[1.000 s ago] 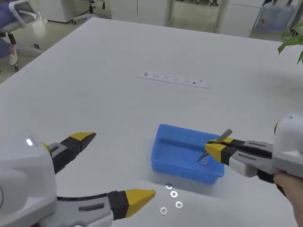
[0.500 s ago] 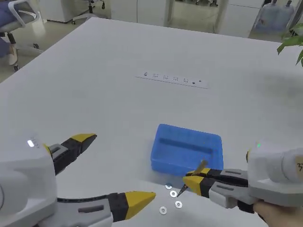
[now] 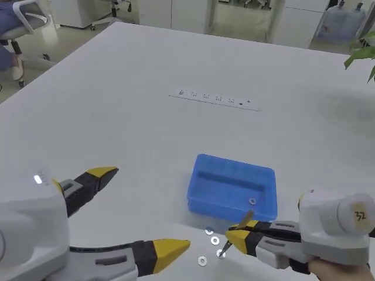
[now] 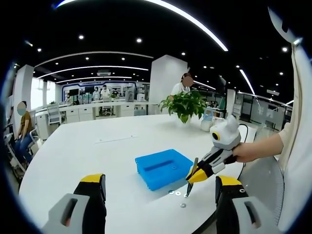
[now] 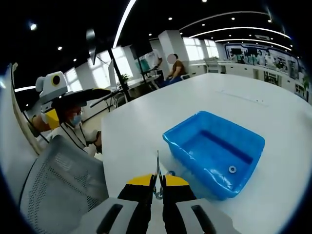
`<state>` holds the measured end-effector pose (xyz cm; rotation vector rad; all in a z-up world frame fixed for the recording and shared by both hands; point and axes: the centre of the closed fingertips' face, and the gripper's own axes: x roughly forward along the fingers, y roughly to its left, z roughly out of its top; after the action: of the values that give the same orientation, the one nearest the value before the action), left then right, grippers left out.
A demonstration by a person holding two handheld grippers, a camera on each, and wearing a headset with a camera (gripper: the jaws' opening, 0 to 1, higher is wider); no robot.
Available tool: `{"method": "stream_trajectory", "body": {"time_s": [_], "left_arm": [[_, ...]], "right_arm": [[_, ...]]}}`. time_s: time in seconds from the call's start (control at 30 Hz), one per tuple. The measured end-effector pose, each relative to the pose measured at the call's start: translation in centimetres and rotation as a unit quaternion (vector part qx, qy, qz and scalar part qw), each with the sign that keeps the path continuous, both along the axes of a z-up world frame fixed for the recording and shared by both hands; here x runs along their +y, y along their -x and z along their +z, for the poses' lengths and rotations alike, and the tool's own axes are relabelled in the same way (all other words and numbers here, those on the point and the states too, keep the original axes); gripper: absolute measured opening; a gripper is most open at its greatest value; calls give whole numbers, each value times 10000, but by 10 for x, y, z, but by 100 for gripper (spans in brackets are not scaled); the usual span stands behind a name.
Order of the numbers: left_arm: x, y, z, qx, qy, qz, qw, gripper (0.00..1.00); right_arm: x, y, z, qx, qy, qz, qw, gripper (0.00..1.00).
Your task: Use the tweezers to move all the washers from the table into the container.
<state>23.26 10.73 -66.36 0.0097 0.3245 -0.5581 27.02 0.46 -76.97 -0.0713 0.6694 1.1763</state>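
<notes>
Swung back from over the container, the right gripper, clenched on the tweezers, now aims their tips at the washers between the container and the bench's near edge, well nearer than the idle, wide-open left gripper.

The right gripper bears "32" on its round rear cap.

Power strip, potted plant
</notes>
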Motion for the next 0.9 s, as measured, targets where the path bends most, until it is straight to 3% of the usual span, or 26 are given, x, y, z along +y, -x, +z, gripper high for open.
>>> {"method": "stream_trajectory", "body": {"time_s": [0.13, 0.27, 0.4, 0.5, 0.6, 0.7, 0.9], "left_arm": [[-1, 0, 0, -4, -15, -14, 10000, 95], [-2, 0, 0, -6, -12, -23, 10000, 95], [-3, 0, 0, -13, -10, -29, 10000, 95], [-4, 0, 1, -20, -21, -44, 10000, 95], [-5, 0, 1, -37, -12, -59, 10000, 95], [-7, 0, 2, -31, -19, -88, 10000, 95], [-5, 0, 3, -37, -20, -71, 10000, 94]], "right_arm": [[4, 8, -2, -72, 74, 188, 9998, 3], [9, 17, -1, -546, 330, 606, 9961, 3], [11, 25, -2, -1027, 605, 979, 9880, 3], [10, 25, -3, -1164, 652, 1012, 9859, 2], [9, 20, -3, -1103, 592, 937, 9877, 2], [8, 14, -2, -837, 425, 654, 9934, 2], [3, 8, 9, -812, 364, 530, 9946, 2]]}}
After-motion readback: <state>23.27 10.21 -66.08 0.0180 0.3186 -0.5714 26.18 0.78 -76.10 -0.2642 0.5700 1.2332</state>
